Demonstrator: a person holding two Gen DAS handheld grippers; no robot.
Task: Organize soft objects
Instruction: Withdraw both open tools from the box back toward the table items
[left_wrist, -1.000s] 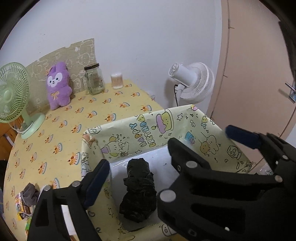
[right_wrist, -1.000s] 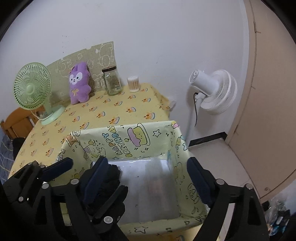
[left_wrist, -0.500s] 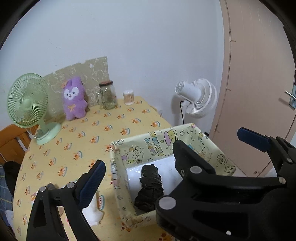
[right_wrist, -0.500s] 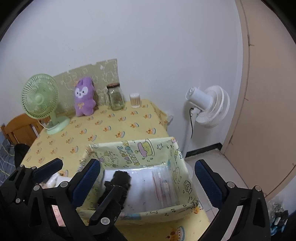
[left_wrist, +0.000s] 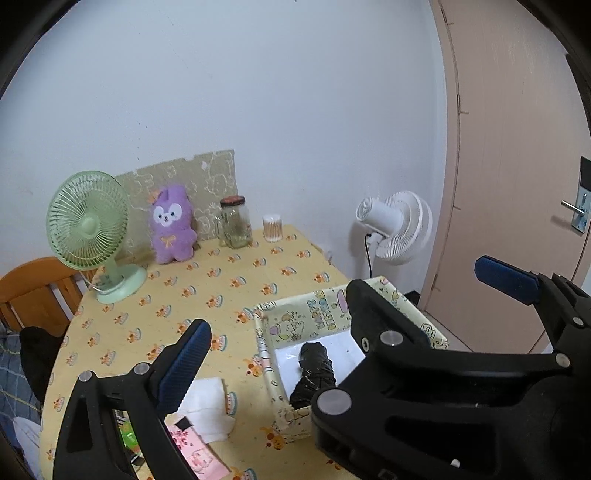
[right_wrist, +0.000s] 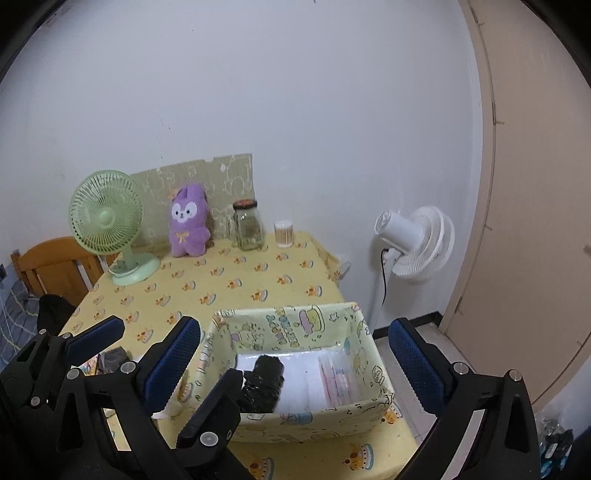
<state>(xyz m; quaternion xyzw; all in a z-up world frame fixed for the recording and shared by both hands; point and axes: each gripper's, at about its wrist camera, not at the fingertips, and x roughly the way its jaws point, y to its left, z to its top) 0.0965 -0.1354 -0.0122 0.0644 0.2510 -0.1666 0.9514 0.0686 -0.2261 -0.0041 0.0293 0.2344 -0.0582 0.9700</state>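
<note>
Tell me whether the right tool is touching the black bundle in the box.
Apart. In the right wrist view the right tool stands open above the box, nothing between its blue pads, while the black bundle lies on the box floor below.

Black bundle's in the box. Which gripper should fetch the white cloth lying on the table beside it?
Left, probably. The white cloth lies right by the left gripper, on its side of the box. The open right gripper hangs over the box itself.
</note>
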